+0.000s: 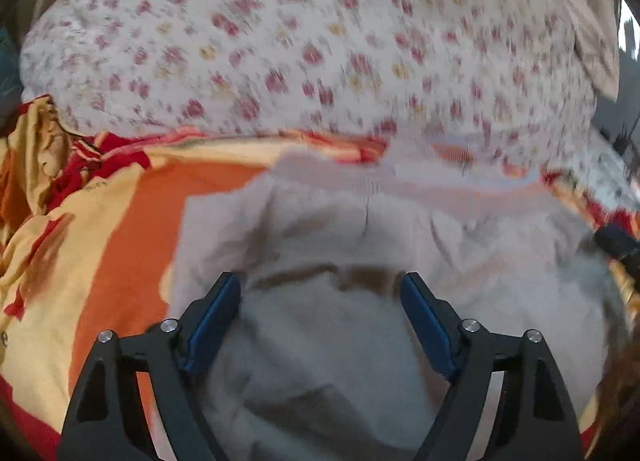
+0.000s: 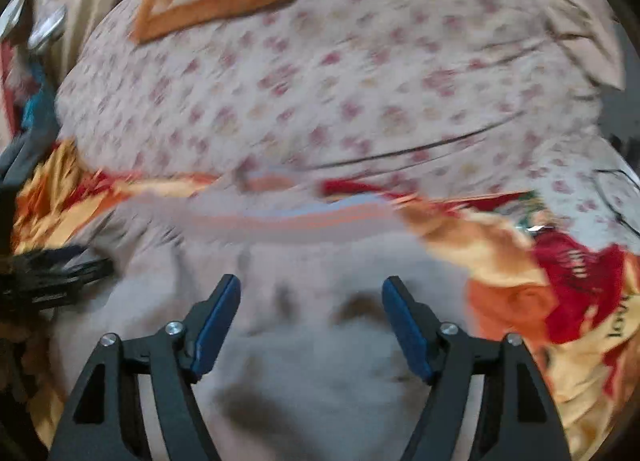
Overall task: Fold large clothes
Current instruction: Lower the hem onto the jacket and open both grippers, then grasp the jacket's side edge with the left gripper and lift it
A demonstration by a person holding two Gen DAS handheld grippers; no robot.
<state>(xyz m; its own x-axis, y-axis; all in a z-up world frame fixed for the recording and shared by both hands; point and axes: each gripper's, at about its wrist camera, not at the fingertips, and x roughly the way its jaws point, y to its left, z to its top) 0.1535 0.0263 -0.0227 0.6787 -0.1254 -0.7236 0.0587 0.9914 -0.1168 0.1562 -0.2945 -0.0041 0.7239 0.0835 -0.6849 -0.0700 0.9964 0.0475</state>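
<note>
Both grippers, left (image 1: 320, 293) and right (image 2: 311, 297), hang with fingers spread and empty over a pale grey garment (image 1: 340, 341) lying on an orange-and-yellow blanket (image 1: 120, 221) on the floral-sheeted bed (image 1: 280, 41). Folding seems between grasps; next, each must pinch an edge.

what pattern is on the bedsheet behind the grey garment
White bedsheet with small red and yellow flowers, sharpest in the left wrist view.

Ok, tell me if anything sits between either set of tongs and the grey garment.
Nothing visible does. The left tongs and right tongs both stand open directly over the grey garment, with only its own folds beneath. The orange sheet lies off to the sides.
</note>
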